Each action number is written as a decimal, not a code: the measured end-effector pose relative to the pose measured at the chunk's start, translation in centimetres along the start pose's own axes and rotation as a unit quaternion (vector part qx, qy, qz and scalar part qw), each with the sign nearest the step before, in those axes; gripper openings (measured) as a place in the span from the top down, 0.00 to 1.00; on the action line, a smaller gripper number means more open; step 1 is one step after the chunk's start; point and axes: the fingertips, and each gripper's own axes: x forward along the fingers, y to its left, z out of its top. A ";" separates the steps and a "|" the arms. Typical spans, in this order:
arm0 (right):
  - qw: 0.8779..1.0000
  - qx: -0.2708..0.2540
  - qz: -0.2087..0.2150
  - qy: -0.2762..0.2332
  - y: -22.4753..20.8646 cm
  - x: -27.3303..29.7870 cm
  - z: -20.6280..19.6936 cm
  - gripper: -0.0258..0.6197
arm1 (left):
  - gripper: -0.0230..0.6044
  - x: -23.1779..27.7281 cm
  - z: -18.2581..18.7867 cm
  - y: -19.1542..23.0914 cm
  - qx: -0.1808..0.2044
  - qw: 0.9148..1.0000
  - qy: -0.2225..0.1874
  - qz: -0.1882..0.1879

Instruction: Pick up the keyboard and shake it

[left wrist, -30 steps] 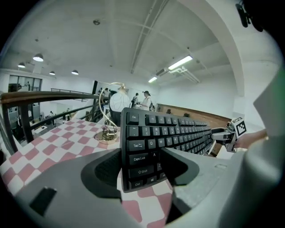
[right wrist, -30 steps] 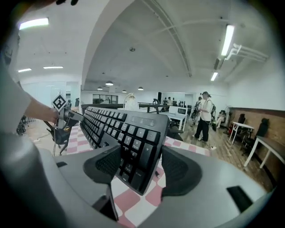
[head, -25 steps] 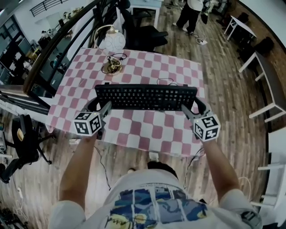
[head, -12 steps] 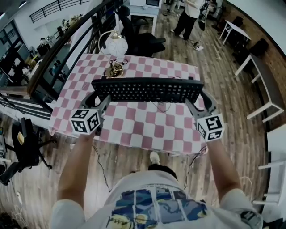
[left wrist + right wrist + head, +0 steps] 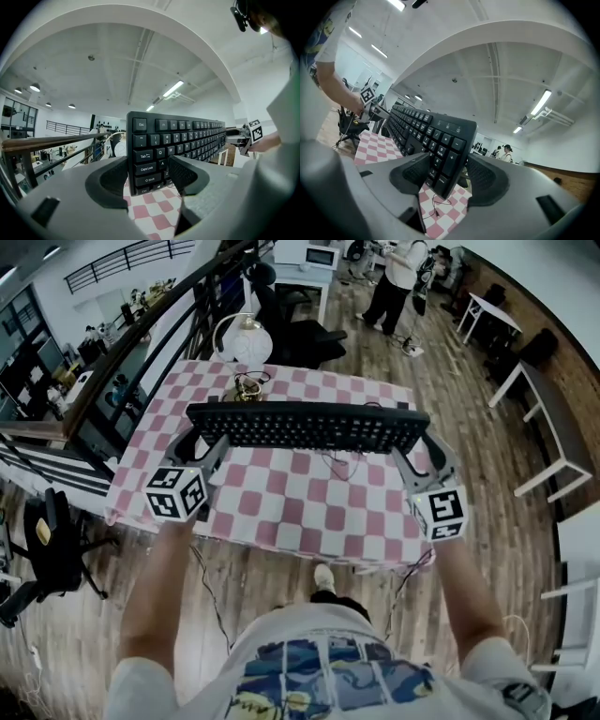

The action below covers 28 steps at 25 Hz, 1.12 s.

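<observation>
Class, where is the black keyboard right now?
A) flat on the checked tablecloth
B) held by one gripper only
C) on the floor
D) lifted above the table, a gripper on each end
D: the keyboard hangs clear above the table, the left gripper clamped on one end, the right gripper with jaws closing on the other.

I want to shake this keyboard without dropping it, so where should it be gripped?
By its two short ends, one gripper from each side, pads on key face and underside. The keyboard is long, flat and rigid, so end grips balance it. The left gripper clamps the Caps Lock end; the right gripper is closing its jaws on the number-pad end.
</observation>
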 end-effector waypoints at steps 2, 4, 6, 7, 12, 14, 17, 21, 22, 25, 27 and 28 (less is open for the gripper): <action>1.000 -0.004 -0.008 -0.003 -0.1 -0.3 0.7 0.58 | 0.54 -0.3 0.8 0.0 0.007 1.000 -0.008 0.002; 1.000 -0.011 -0.016 -0.009 -0.3 -0.7 1.4 0.58 | 0.54 -0.6 1.5 -0.1 0.015 1.000 -0.015 0.004; 0.999 -0.020 -0.023 -0.013 -0.5 -1.2 2.2 0.58 | 0.54 -0.9 2.3 -0.2 0.022 0.999 -0.022 0.005; 0.999 -0.023 -0.026 -0.016 -0.5 -1.4 2.5 0.58 | 0.54 -1.2 2.6 -0.3 0.027 0.999 -0.025 0.006; 0.999 -0.033 -0.034 -0.021 -0.7 -2.5 3.6 0.59 | 0.54 -2.1 4.2 -0.7 0.043 0.998 -0.041 0.009; 0.998 -0.032 -0.038 -0.024 -0.9 -2.9 3.9 0.59 | 0.54 -2.4 4.7 -1.0 0.051 0.998 -0.048 0.010; 0.998 -0.032 -0.043 -0.032 -1.0 -3.5 4.3 0.59 | 0.54 -2.8 5.5 -1.3 0.061 0.996 -0.058 0.010; 0.997 -0.035 -0.050 -0.038 -1.2 -4.3 5.1 0.60 | 0.54 -3.6 6.6 -1.8 0.069 0.995 -0.071 0.011; 0.997 -0.035 -0.051 -0.040 -1.3 -4.5 5.4 0.60 | 0.54 -3.8 6.9 -1.9 0.072 0.995 -0.074 0.011; 0.996 -0.038 -0.058 -0.047 -1.5 -5.3 5.9 0.60 | 0.54 -4.2 7.8 -2.4 0.079 0.993 -0.084 0.010; 0.996 -0.041 -0.062 -0.050 -1.7 -5.7 6.3 0.60 | 0.54 -4.4 8.4 -2.6 0.083 0.992 -0.091 0.009; 0.996 -0.042 -0.063 -0.052 -1.8 -5.8 6.5 0.60 | 0.54 -4.5 8.7 -2.7 0.086 0.992 -0.094 0.009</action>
